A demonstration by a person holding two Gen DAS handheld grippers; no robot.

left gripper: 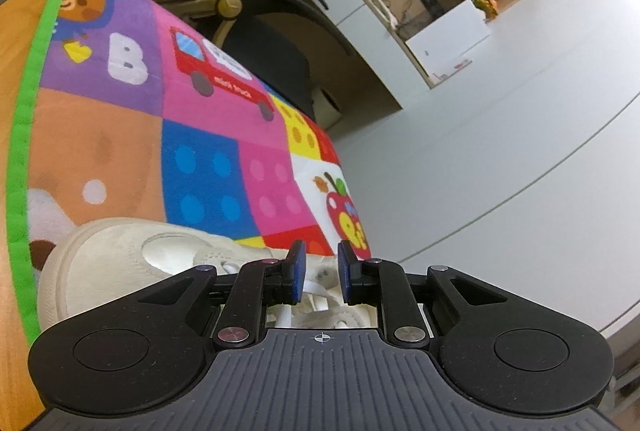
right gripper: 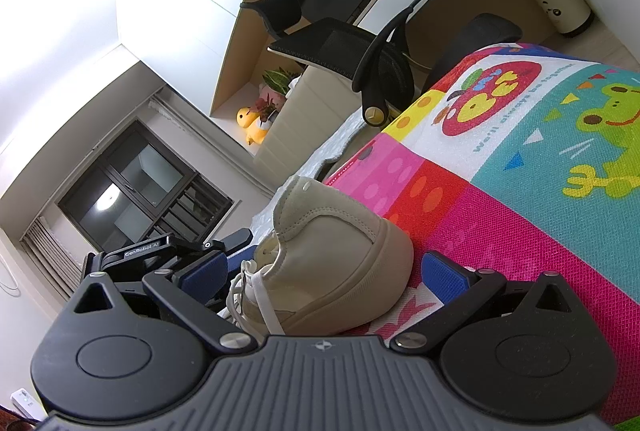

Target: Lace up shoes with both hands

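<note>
Nearest my right gripper [right gripper: 324,277], jaws spread wide: the beige shoe [right gripper: 332,263] lies on its side between the pads without touching either, white lace [right gripper: 260,295] trailing toward me, and just left my left gripper [right gripper: 196,263] shows "GenRobot.AI" on its body. My left gripper's [left gripper: 322,273] jaws stand narrowly parted over the shoe's [left gripper: 132,263] lacing; whether they pinch the lace [left gripper: 314,291] I cannot tell. Beyond, the play mat [right gripper: 520,231] under the shoe reads "We'll always be together" beside a frog; a big "B" [left gripper: 126,63] sits farther off.
</note>
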